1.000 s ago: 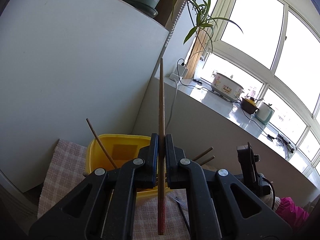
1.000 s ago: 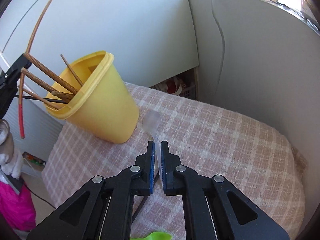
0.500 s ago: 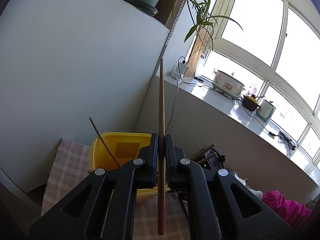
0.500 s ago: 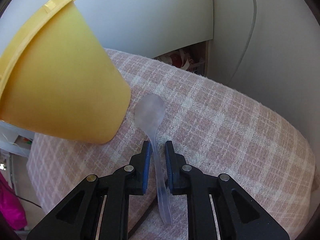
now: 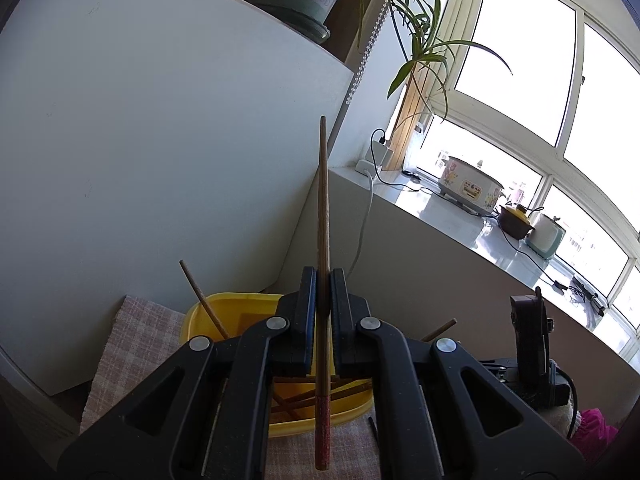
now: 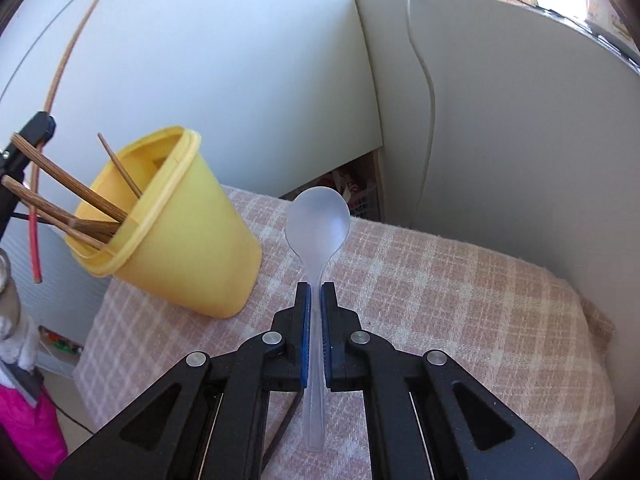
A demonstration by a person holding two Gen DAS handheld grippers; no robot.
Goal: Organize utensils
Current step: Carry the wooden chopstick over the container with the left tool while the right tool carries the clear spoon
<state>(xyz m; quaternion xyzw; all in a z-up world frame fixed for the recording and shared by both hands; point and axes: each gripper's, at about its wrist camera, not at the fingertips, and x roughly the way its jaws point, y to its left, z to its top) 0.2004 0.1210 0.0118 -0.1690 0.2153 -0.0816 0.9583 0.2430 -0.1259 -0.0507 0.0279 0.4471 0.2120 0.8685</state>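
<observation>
Right hand-held gripper is clamped on the thin handle of a translucent, frosted plastic spoon, whose rounded bowl juts forward past the black jaws, lifted clear of the pink-and-cream checked woven cloth covering the surface. Left hand-held gripper is closed tight on a long, slender brown wooden chopstick with a red-painted end; the shaft points up and forward, and the red end hangs back between the gripper's arms.

Just left of the spoon stands a smooth yellow plastic cup with a rolled rim, tapering to its base and resting on the cloth. Several brown wooden chopsticks lean out over its rim.

Only the right wrist view shows the cup's full outside and the spoon. From there the left hand-held gripper appears at the far left edge beside the cup. Only the left wrist view looks down into the cup and shows a potted trailing green plant, a bright window and a white patterned cooker pot on the sill.
</observation>
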